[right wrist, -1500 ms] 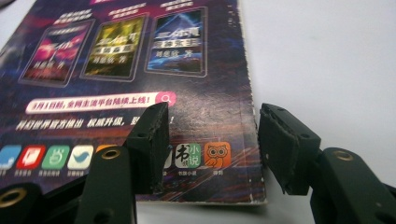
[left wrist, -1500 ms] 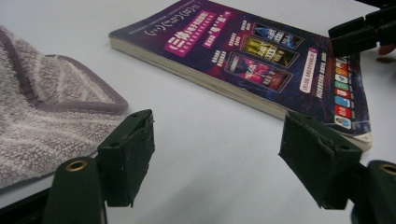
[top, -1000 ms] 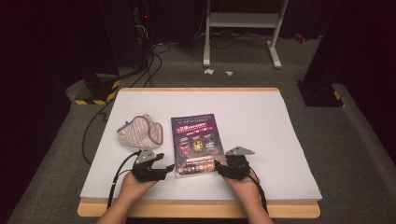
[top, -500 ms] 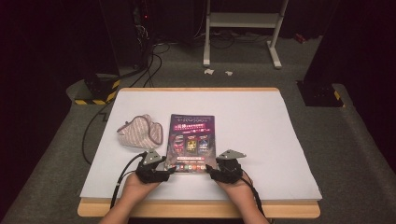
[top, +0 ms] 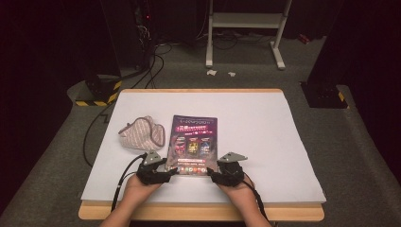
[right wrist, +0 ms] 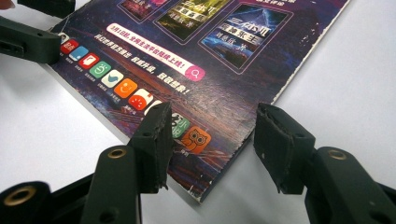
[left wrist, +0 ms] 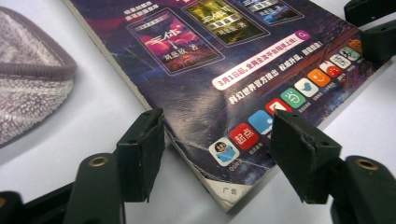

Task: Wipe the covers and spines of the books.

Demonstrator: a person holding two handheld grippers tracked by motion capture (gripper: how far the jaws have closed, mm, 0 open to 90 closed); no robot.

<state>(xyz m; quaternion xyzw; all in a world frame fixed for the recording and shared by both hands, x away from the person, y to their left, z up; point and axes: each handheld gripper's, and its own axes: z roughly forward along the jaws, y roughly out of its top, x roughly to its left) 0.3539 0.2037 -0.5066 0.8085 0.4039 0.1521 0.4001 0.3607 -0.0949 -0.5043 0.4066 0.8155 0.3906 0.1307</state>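
Observation:
A dark magazine (top: 193,144) with colourful cover pictures lies flat on the white table sheet (top: 265,137), its short edge toward me. My left gripper (top: 172,171) stands open at the magazine's near left corner. In the left gripper view that corner (left wrist: 224,186) lies between the left gripper's (left wrist: 217,121) spread jaws, and the pads do not press on it. My right gripper (top: 211,176) is open at the near right corner. In the right gripper view the right gripper's (right wrist: 214,112) jaws straddle the magazine (right wrist: 205,79) with gaps on both sides.
A grey-beige fabric pouch (top: 141,132) lies just left of the magazine, close to the left gripper. The table's wooden front edge (top: 198,213) runs right under my hands. Cables (top: 99,127) and a metal stand (top: 246,28) are on the floor beyond.
Both grippers have edged inward from the magazine's sides to its near corners. The magazine and the pouch lie about where they were.

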